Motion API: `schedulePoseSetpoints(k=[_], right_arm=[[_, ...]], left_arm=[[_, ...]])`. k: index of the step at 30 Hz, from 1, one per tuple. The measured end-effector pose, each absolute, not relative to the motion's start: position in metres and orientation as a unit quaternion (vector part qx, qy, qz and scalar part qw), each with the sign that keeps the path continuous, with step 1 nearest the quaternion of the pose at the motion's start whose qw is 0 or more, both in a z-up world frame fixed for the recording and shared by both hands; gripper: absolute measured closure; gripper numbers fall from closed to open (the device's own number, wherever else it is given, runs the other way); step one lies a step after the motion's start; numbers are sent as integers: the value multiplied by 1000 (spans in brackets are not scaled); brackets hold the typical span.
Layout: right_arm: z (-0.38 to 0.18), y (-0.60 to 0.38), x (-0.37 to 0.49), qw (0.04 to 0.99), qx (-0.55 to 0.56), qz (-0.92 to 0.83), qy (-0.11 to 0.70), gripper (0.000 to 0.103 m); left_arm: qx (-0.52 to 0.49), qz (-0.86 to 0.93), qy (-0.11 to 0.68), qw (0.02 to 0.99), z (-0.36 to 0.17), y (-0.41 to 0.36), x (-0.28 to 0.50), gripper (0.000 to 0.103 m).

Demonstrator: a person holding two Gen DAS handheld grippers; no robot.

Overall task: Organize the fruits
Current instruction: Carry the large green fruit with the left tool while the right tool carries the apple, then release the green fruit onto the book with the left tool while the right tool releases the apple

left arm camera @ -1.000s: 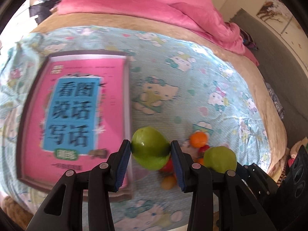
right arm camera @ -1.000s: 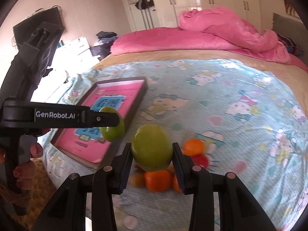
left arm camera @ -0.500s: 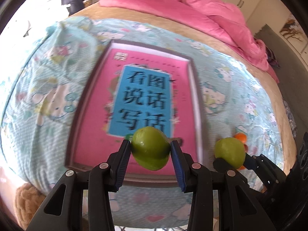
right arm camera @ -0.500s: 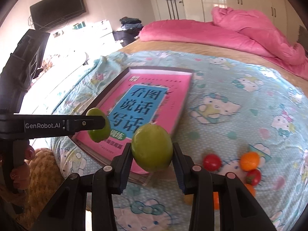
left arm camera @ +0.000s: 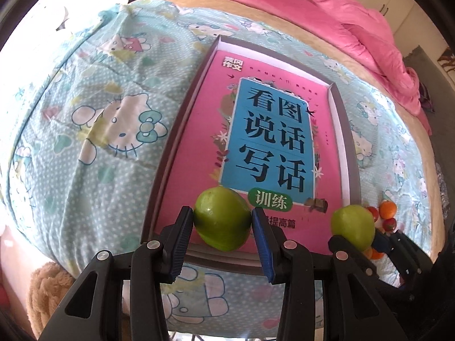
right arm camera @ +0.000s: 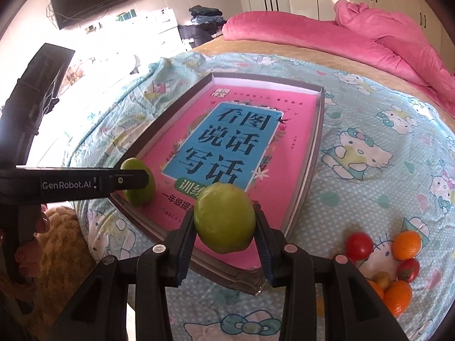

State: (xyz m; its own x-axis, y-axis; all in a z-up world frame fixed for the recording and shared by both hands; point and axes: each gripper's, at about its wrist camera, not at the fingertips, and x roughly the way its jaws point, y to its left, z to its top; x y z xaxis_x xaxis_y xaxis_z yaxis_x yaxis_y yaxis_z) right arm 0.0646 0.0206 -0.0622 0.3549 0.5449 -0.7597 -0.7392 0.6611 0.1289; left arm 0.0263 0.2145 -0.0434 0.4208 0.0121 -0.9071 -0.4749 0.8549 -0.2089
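The left tool (left arm camera: 223,224) is clamping a green fruit (left arm camera: 222,218) over the near left corner of the tray (left arm camera: 345,130), long axis lying across the pads. The right tool (right arm camera: 224,223) is gripping a second green fruit (right arm camera: 224,218) over the tray's near edge, just beside the first, its long axis also running pad to pad. Both are hanging above the pink book (right arm camera: 227,153); the tray floor is lying straight below and slightly ahead. Small tomatoes and oranges (right arm camera: 392,258) are waiting on the bed to the right.
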Motion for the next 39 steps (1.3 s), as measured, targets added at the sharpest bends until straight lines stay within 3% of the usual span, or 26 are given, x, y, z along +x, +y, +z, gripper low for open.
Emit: schedulePoseSetpoints(k=[17,39], right_arm=[[-78,18,59,804,-135,386,431,62],[-59,-1,52,816,-97,396,410,61]], left_arm=[[-232,142,512,815,-47,226,29,58],[-213,137,506,825,-35,216,28,57]])
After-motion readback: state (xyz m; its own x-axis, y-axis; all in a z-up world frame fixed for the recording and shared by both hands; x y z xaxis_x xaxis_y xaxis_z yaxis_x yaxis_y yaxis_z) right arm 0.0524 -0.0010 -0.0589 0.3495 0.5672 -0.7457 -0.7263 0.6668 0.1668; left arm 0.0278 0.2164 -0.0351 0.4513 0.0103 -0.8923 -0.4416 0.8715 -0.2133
